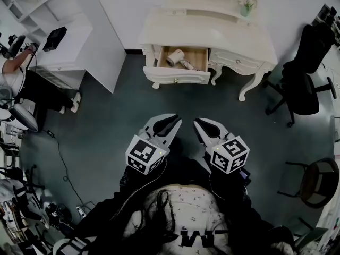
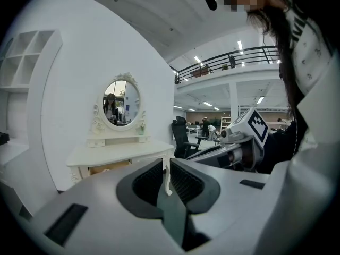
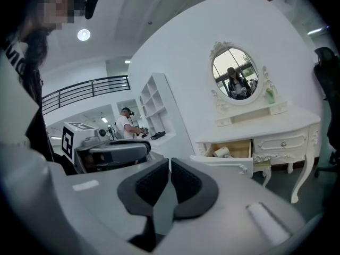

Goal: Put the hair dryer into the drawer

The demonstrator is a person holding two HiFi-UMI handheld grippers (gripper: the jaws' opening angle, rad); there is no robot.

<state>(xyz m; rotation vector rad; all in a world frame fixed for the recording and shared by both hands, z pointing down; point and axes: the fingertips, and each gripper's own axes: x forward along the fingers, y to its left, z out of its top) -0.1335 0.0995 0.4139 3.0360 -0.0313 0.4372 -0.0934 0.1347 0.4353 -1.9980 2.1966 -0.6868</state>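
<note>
Dressing table (image 1: 212, 33), cream, carved legs, against the far wall. Oval mirror (image 3: 236, 74) above it. The left drawer (image 1: 178, 77) is pulled out.

Hair dryer (image 1: 178, 58): lies inside that open drawer, on its side, towards the left half of the compartment. Pale body, nozzle end pointing left as the head view shows it. Nothing touches it.

Left gripper (image 2: 166, 166): jaws brought together, only a sliver of daylight between the ribbed pads, nothing in them. Held low in front of the person, well apart from the table.

Right gripper (image 3: 169, 166): likewise clenched and empty, just beside the left one (the marker cubes sit side by side in the head view). Both point roughly towards the table.

A small greenish object (image 1: 246, 7) stands on the tabletop near the mirror, possibly a bottle; too small to tell.

Surroundings: dark floor (image 1: 106, 121); black office chair (image 1: 303, 84) right of the table; white shelf unit (image 1: 53, 15) to the left; a second person (image 1: 16, 68) at the far left edge; a cable (image 1: 61, 153) trailing across the floor below them.
</note>
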